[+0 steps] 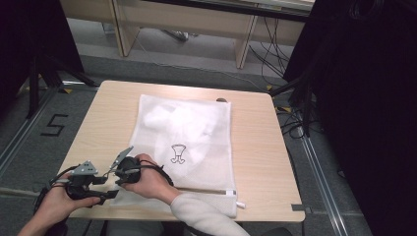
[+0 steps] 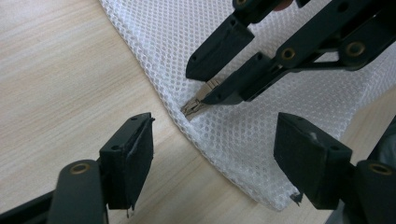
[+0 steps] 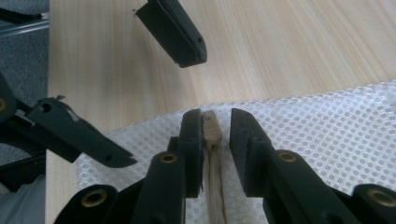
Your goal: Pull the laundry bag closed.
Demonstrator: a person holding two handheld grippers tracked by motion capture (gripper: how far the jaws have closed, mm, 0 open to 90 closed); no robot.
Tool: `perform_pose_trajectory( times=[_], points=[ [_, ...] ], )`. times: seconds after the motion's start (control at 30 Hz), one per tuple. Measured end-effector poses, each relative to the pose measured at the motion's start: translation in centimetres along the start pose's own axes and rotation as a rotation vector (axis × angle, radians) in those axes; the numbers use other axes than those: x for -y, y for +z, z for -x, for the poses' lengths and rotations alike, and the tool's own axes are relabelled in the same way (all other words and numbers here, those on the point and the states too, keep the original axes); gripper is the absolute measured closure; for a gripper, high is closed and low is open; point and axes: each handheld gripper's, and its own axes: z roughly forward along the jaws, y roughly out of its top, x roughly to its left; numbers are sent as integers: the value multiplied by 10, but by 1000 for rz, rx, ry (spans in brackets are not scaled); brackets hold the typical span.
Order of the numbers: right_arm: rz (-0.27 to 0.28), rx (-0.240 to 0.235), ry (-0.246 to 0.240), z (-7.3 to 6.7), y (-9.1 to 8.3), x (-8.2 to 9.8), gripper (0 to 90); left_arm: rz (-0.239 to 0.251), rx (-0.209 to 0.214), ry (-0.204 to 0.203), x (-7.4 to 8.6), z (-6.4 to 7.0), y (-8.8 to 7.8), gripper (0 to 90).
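High view first: counter [image 1: 255, 147] carries a white mesh laundry bag [image 1: 196, 132], lying flat w/ a pale garment inside and a small dark logo on its middle. Bag's zip edge runs along the near side of the counter, closest to me. Zip looks shut across most of that edge as far as I can tell; a white tab sticks out at the far right end.

Both my hands work at the bag's near left corner. Left tool [image 2: 212, 154] hangs just off that corner, jaws wide apart and released, one over bare wood, the other over the mesh edge, gripping nothing.

Right tool [image 3: 216, 133] reaches in over the mesh, jaws narrowed around the zip pull [image 3: 211, 128]. Right gripper view shows a sliver of gap on each side of the pull, so I judge it not yet clenched, though v. close.

Progress, my guess: early. Bag is laid out and located, pull is lined up btwn the jaws. Left to do: pinch the pull, pin the corner w/ left tool, run the zip along the edge.
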Motion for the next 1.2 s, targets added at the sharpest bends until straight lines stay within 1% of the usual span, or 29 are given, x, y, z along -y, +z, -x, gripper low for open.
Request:
perform_pose_trajectory(
  times=[0.03, 0.1, 0.17, 0.23, 0.27, 0.3, 0.33, 0.37, 0.4, 0.43, 0.47, 0.5, 0.57, 0.6, 0.63, 0.67, 0.7, 0.73, 0.77, 0.8, 0.83, 0.87, 0.9, 0.97, 1.03, 1.1, 1.13, 1.17, 1.2],
  points=[
    [-2, -1, -4, 0, 1, 0, 759, 16, -1, -4, 1, 0, 1, 281],
    [-9, -7, -3, 0, 4, -1, 786, -3, 7, 0, 0, 0, 0, 281],
    [-16, -10, -2, 0, 5, -1, 808, -3, 1, -4, 0, 0, 0, 281],
    [-15, -18, -7, 0, 6, -2, 819, 21, 1, -19, 1, 0, 2, 282],
    [-7, -21, 10, 0, 5, -1, 819, 14, 7, -20, 1, 0, 1, 282],
    [-6, -19, 7, 1, 4, -1, 820, 3, 4, -32, 1, 1, 1, 282],
    [-6, -23, 14, 1, 2, -1, 820, -3, 10, -15, 0, 0, 1, 283],
    [0, -27, 18, 0, 1, -1, 820, -8, 12, -19, 0, 0, 1, 282],
    [0, -24, 9, 0, -1, -2, 820, 6, 11, -20, 1, 0, 3, 283],
    [0, -22, 14, 0, -3, -3, 821, 3, 10, -22, 1, 1, 3, 285],
    [6, -20, 15, -1, -5, -3, 821, 15, 18, -34, 1, 1, 4, 289],
    [7, -20, 5, 0, -8, -4, 821, -8, 26, -31, 0, 0, 3, 294],
    [11, -24, 16, -1, -13, -5, 822, 24, 26, -44, 0, 1, 5, 313],
    [18, -33, 27, -2, -15, -6, 822, 11, 41, -47, -1, 0, 4, 320],
    [20, -26, 26, -1, -17, -6, 822, 29, 44, -71, -1, 1, 5, 329],
    [28, -32, 27, -1, -21, -7, 822, 34, 51, -75, -1, 1, 6, 342],
    [33, -20, 17, 0, -24, -7, 822, 46, 57, -78, -2, 1, 6, 353],
    [43, -30, 26, -1, -26, -8, 822, 36, 69, -81, -2, 0, 6, 363],
    [47, -28, 16, 0, -28, -8, 822, 56, 74, -84, -2, 0, 7, 377],
    [56, -32, 5, 0, -29, -9, 822, 52, 86, -94, -3, -1, 8, 392],
    [42, -18, 19, 0, -31, -9, 822, 57, 101, -109, -3, -1, 9, 407],
    [51, -28, 11, 0, -32, -9, 822, 63, 110, -102, -3, -1, 10, 435],
    [50, -25, 17, -2, -33, -9, 822, 51, 112, -90, -4, -2, 10, 490],
    [45, -24, 16, -2, -34, -9, 822, 67, 128, -109, -5, -3, 14, 516],
    [43, -28, 22, -3, -34, -9, 822, 45, 145, -115, -6, -3, 16, 579],
    [42, -29, 21, -2, -34, -9, 822, 25, 138, -121, -7, -2, 17, 633],
    [39, -28, 14, -2, -34, -9, 823, 20, 134, -104, -6, -2, 17, 650],
    [37, -30, 14, -2, -34, -9, 822, 22, 124, -104, -6, -2, 18, 671],
    [36, -34, 24, -2, -33, -8, 822, 10, 139, -116, -6, -2, 17, 695]
  ],
)
